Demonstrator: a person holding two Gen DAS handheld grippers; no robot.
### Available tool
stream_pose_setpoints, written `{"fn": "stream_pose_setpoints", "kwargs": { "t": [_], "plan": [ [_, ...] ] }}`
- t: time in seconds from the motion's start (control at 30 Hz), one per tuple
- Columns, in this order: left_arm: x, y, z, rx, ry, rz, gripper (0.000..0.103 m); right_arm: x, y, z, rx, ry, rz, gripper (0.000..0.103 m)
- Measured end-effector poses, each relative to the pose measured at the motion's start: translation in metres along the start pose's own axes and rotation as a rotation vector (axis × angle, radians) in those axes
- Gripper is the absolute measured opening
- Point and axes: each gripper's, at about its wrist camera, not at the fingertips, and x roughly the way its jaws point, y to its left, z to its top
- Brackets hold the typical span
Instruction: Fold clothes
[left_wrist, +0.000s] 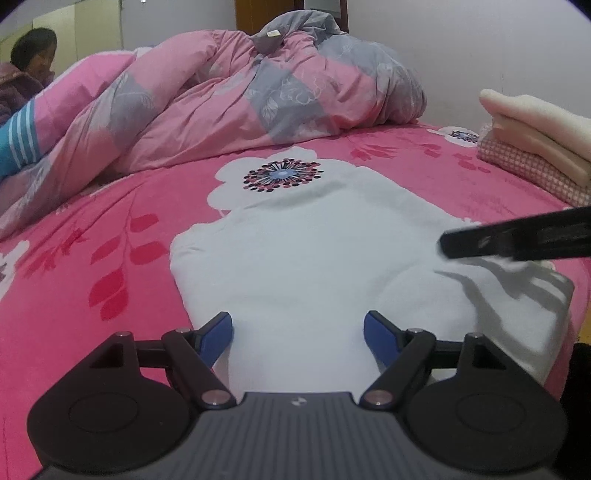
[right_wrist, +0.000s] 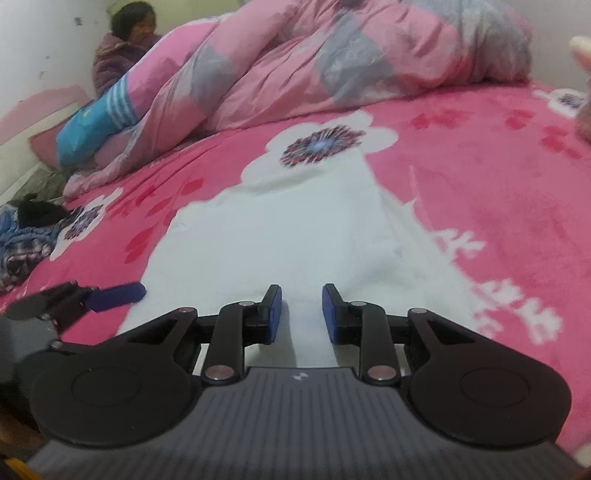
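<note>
1. The white garment (left_wrist: 314, 251) lies flat on the pink bed sheet (left_wrist: 110, 266).
2. The left gripper (left_wrist: 298, 332) has its jaws spread wide, holding nothing.
3. The right gripper (right_wrist: 301, 310) has a narrower gap, probably empty.
4. A lumpy quilt (left_wrist: 240, 96) and folded clothes (left_wrist: 535, 136) sit beyond.

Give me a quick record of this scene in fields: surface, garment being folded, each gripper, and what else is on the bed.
surface: bed with pink floral sheet
garment: white garment, lying flat on the sheet in front of both grippers
left gripper: open wide, nothing between the pads, over the garment's near edge
right gripper: jaws apart, not gripping, over the white garment
folded stack: cream item on a checked one, far right
quilt: pink and grey, bunched at the far side
onlooker: a person beyond the quilt
</note>
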Motion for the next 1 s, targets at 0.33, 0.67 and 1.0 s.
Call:
{"fn": "stream_pose_setpoints", "kwargs": {
  "t": [0.33,0.67,1.0],
  "plan": [
    [0.002,-0.003,-0.001,0.002,0.005,0.011,0.085,-0.004,0.009,-0.038,-0.116,-0.019,-0.039,0.056],
    [0.0,0.0,0.0,-0.012,0.012,0.016,0.086,-0.003,0.004,-0.042,-0.097,-0.038,-0.021,0.06],
    [-0.021,0.011,0.027,-0.018,-0.07,0.061,0.086,-0.003,0.0,-0.044,-0.086,-0.058,-0.002,0.06]
  ]
}}
